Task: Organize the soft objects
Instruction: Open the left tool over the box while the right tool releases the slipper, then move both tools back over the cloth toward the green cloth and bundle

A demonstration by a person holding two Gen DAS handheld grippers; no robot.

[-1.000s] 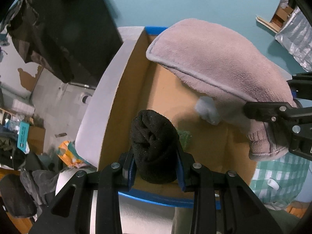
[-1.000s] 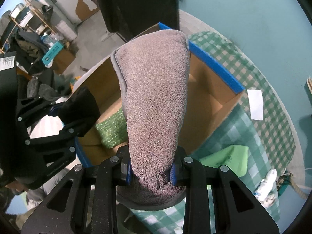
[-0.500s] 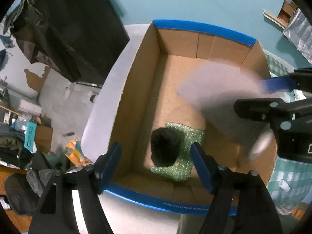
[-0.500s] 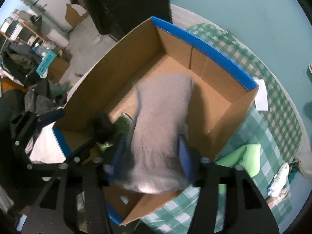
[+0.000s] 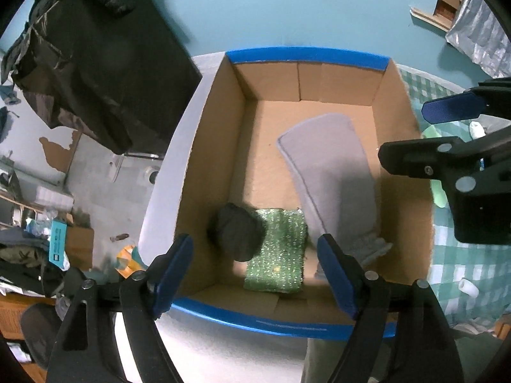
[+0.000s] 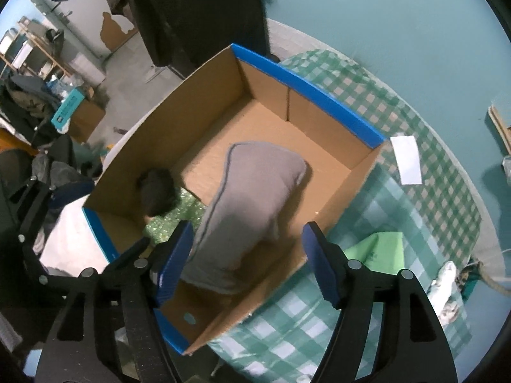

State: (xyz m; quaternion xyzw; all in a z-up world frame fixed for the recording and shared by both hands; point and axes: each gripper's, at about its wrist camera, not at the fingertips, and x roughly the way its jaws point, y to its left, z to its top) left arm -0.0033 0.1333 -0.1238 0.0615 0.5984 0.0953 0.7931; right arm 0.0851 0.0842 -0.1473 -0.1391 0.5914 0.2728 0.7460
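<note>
Left gripper [image 5: 255, 271] at bottom centre of left wrist view, blue fingers wide apart, empty, above near edge of cardboard box [image 5: 405, 191]; right gripper [image 6: 247, 258] at bottom centre of right wrist view, fingers likewise spread, nothing between them. Inside box: grey fleece slipper [image 5: 332, 172] lying flat, right of centre; black rolled sock [image 5: 236, 234] lower left, overlapping green sparkly cloth [image 5: 278, 255] beside slipper's near end. Box resting partly on green checked tablecloth [image 6: 431, 172], frame right; white paper slip [image 6: 406, 159] on cloth.
</note>
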